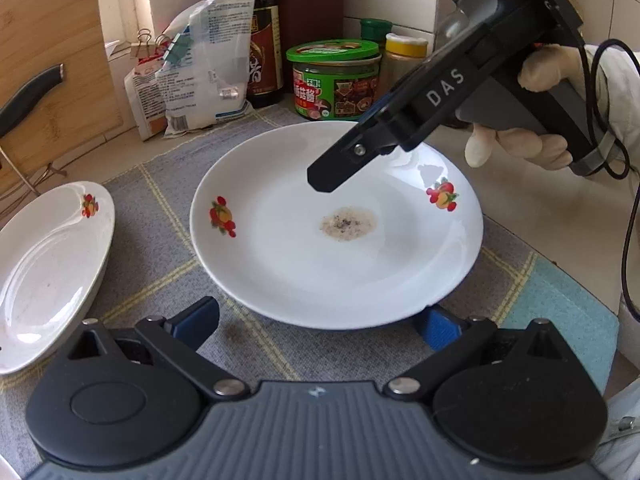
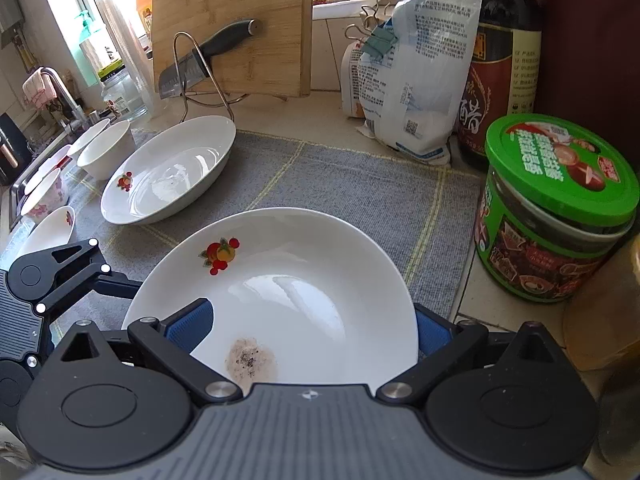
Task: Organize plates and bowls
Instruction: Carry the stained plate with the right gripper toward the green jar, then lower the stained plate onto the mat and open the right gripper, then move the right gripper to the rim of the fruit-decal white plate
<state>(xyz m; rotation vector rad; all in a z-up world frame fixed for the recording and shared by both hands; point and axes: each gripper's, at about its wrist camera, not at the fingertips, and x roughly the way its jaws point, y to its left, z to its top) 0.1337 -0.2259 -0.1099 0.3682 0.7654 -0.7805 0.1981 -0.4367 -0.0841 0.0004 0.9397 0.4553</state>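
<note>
A white plate (image 1: 336,256) with fruit prints and a brown stain lies on the grey mat (image 1: 160,208). My left gripper (image 1: 318,324) stands open at the plate's near rim, its blue pads (image 1: 196,320) wide apart. My right gripper (image 1: 330,178), held by a gloved hand, reaches in from the upper right over the plate's far side. In the right wrist view the same plate (image 2: 288,280) lies between the right gripper's (image 2: 312,332) wide jaws, one pad (image 2: 192,326) over the rim and the other behind it. The pads do not press on it. A second fruit-print plate (image 2: 168,172) rests tilted to the left.
Several white bowls (image 2: 106,152) stand at the mat's far left, near the sink. A cutting board (image 2: 232,28) with a knife (image 2: 200,64) leans at the back. Clipped bags (image 2: 416,76), a dark bottle (image 2: 504,56) and a green-lidded jar (image 2: 556,208) crowd the corner on the right.
</note>
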